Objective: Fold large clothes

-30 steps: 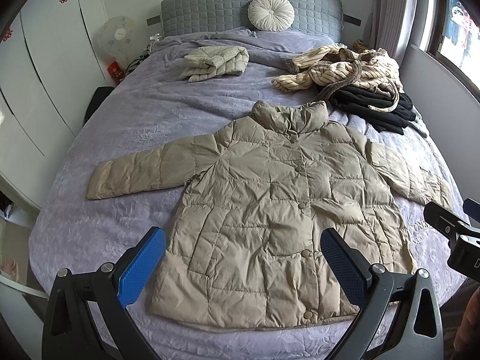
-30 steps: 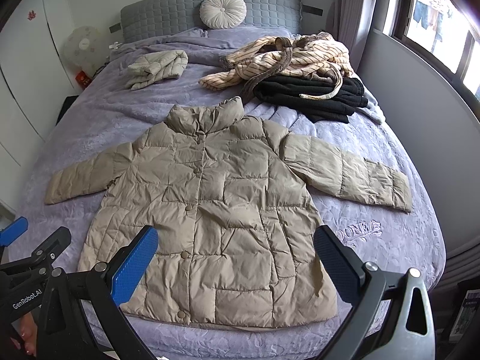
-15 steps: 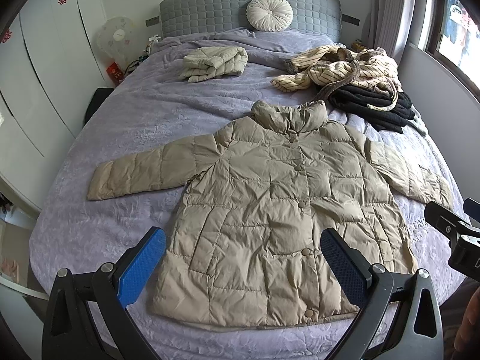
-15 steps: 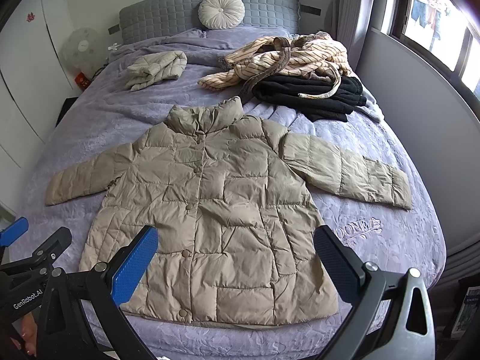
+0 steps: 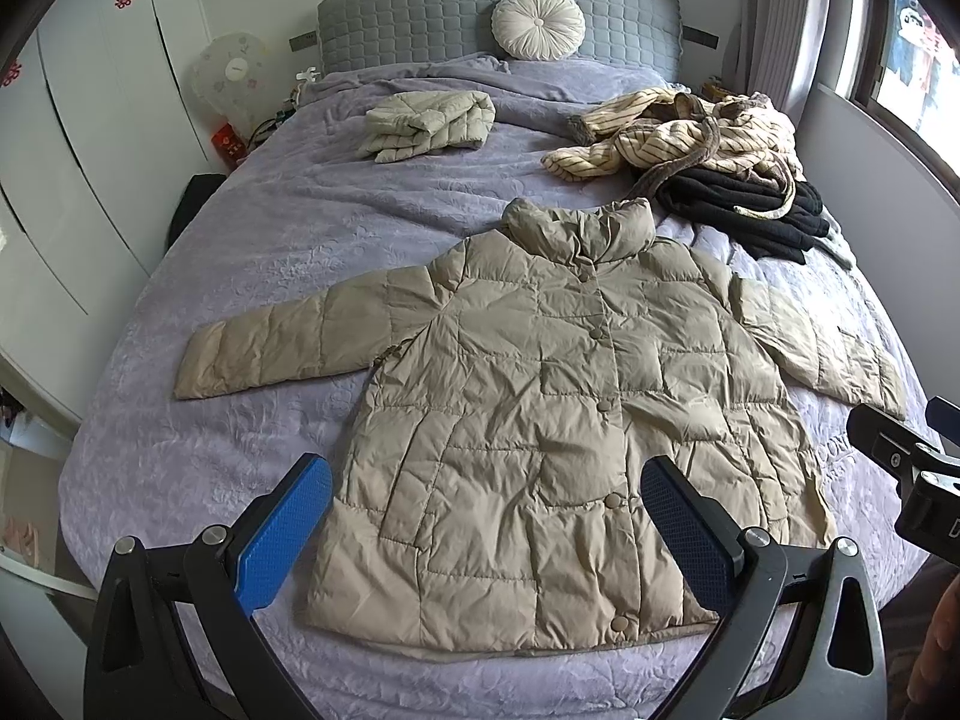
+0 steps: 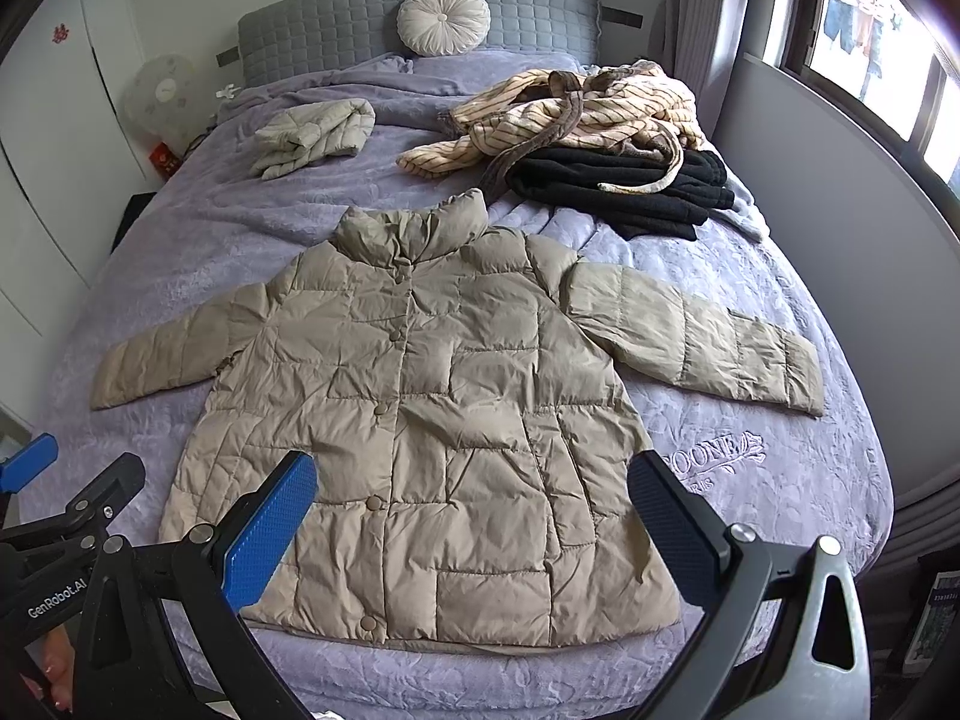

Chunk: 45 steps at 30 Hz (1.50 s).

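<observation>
Both tools are hovering at the foot of the bed (image 5: 198,252), above the hem of the jacket and touching nothing: the left gripper (image 5: 486,531) is holding its jaws spread wide and empty, and the right gripper (image 6: 474,525) is doing the same just beside it. The beige puffer jacket (image 5: 552,420) is lying flat on the purple bedspread, front up, buttoned, collar pointing toward the headboard and both sleeves spread out to the sides. The step in hand looks like the first fold, and it is probably going best if each tool is pinching one sleeve near its cuff and bringing it across the chest, with a deep bite, since the slick padded fabric is likely slipping out of a shallow pinch and springing back once released. The hem is lying close to the foot edge, so any lengthwise fold is better going up toward the collar. Beyond the collar, a striped garment (image 6: 576,114) is lying heaped over a black garment (image 6: 630,186), close to the jacket's right shoulder and possibly crowding that sleeve. Further left, a pale folded jacket (image 5: 429,126) is sitting well apart, and a round cushion (image 5: 538,24) is leaning against the grey headboard (image 5: 408,18).
</observation>
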Each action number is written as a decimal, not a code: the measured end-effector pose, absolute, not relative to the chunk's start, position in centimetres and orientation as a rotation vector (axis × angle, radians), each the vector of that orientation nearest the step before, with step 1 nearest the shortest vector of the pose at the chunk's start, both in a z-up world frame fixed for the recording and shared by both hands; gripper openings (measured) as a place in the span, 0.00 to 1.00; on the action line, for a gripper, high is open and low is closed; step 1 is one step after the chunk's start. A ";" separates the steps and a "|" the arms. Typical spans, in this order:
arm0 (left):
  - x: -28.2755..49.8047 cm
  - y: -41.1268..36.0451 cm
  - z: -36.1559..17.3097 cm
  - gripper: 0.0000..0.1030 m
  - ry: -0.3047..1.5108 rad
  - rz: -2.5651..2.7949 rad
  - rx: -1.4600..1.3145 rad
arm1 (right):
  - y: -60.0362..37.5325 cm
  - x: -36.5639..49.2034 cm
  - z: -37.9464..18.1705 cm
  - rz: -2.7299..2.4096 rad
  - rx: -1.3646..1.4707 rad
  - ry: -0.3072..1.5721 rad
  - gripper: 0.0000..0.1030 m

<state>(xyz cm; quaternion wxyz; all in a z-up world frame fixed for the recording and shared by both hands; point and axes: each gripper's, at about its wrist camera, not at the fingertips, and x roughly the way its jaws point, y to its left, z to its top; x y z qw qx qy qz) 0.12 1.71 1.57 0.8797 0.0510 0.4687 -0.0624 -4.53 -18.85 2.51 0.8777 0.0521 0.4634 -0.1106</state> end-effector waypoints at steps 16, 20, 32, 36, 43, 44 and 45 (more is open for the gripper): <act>0.2 1.7 1.6 1.00 0.978 -0.132 0.107 | -18.6 -4.5 2.5 -0.232 0.111 0.969 1.00; 0.1 1.8 1.6 1.00 0.979 -0.132 0.107 | -18.7 -4.4 2.5 -0.231 0.111 0.969 1.00; 0.1 2.1 1.3 1.00 0.998 -0.132 0.093 | -17.9 -4.7 1.4 -0.226 0.119 0.997 1.00; -0.3 3.5 0.0 1.00 1.016 -0.120 0.068 | -16.9 -3.9 0.8 -0.220 0.121 1.023 1.00; 1.6 7.2 -1.9 1.00 1.079 -0.082 -0.004 | -15.2 -0.9 -0.6 -0.165 0.121 1.085 1.00; 1.9 7.8 -2.3 1.00 1.087 -0.074 -0.015 | -15.0 -0.5 -0.8 -0.161 0.122 1.089 1.00; 2.3 8.3 -2.6 1.00 1.092 -0.065 -0.021 | -14.6 -0.2 -1.1 -0.154 0.126 1.093 1.00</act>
